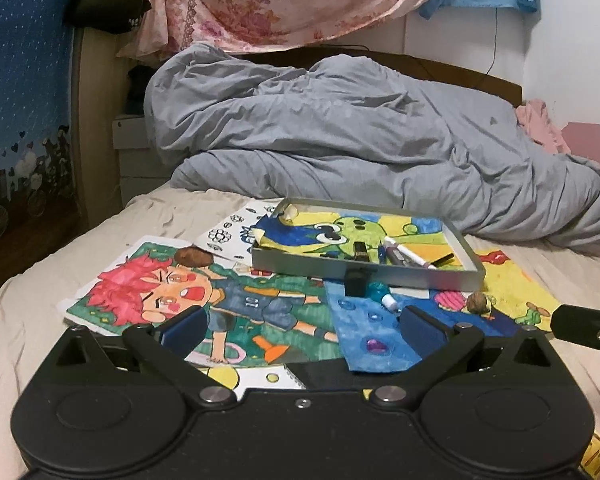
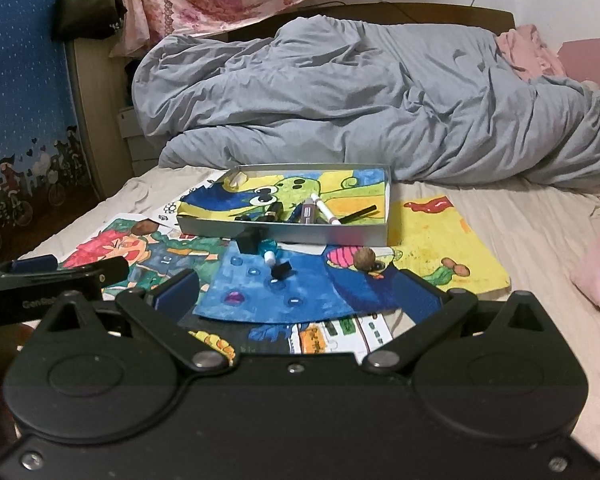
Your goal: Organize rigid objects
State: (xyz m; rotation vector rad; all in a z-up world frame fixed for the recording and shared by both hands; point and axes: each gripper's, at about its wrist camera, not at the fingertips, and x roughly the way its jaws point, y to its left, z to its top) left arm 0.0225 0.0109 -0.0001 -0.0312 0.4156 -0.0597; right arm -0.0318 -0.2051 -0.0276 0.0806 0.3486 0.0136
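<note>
- Left tongs: spread wide, empty, hovering over the drawings on the bed.
- Tray: pens inside; black block, teal bottle, walnut loose just in front.
- Right tongs: wide, empty.
- Risk: walnut likely rolls if nudged; paper may slide.
</note>
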